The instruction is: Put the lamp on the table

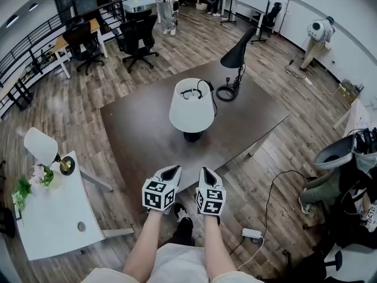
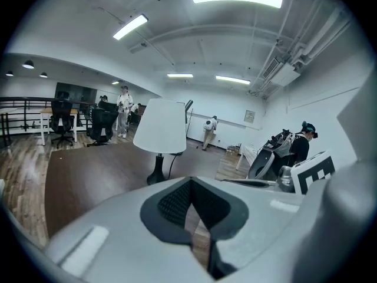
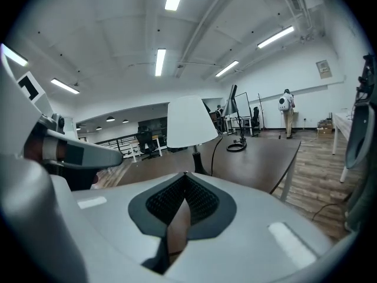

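Observation:
A lamp (image 1: pixel 192 108) with a white shade and a black base stands upright near the middle of the dark brown table (image 1: pixel 135 134). It also shows in the left gripper view as the lamp (image 2: pixel 161 125) and in the right gripper view as the lamp (image 3: pixel 189 122). Its black cord (image 1: pixel 205 88) trails behind it. My left gripper (image 1: pixel 172 171) and right gripper (image 1: pixel 206 172) hover side by side at the table's near edge, well short of the lamp. Both are shut and empty, as the left gripper (image 2: pixel 191 184) and right gripper (image 3: pixel 184 178) show up close.
A black desk lamp (image 1: pixel 237 55) stands at the table's far side on a coiled cable. A white side table (image 1: pixel 50 217) at left carries a small lamp and flowers. Office chairs (image 1: pixel 136 37) and people stand farther back. A power adapter (image 1: pixel 252 233) lies on the floor at right.

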Available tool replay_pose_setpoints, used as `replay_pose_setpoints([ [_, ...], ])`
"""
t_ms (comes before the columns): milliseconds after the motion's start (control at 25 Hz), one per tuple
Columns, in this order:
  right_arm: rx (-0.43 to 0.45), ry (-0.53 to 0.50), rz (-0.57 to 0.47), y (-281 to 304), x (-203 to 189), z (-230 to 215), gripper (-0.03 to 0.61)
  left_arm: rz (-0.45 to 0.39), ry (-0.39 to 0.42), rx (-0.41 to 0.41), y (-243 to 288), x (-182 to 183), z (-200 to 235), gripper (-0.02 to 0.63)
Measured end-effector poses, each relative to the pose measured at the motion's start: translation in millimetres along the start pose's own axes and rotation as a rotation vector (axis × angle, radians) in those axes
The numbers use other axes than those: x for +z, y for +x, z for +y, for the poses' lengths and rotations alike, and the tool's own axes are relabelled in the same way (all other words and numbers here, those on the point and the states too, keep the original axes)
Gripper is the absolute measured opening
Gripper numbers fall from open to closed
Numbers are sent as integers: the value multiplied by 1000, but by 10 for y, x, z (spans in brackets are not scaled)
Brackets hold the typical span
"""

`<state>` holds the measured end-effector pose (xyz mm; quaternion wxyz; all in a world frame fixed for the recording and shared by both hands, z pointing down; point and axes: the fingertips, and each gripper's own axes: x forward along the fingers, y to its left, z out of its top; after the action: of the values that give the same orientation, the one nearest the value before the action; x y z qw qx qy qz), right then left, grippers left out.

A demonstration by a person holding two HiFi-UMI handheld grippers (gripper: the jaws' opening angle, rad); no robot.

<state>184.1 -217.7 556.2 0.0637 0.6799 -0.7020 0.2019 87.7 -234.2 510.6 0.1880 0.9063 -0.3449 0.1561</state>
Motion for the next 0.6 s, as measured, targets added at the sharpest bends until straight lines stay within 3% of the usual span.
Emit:
replay_pose_setpoints([
  [320, 31, -19, 23, -350, 5, 137, 26, -8, 14, 0, -344, 42, -235, 0],
  [600, 56, -42, 22, -643, -24, 347, 26, -36, -24, 3, -664, -37, -447, 0],
])
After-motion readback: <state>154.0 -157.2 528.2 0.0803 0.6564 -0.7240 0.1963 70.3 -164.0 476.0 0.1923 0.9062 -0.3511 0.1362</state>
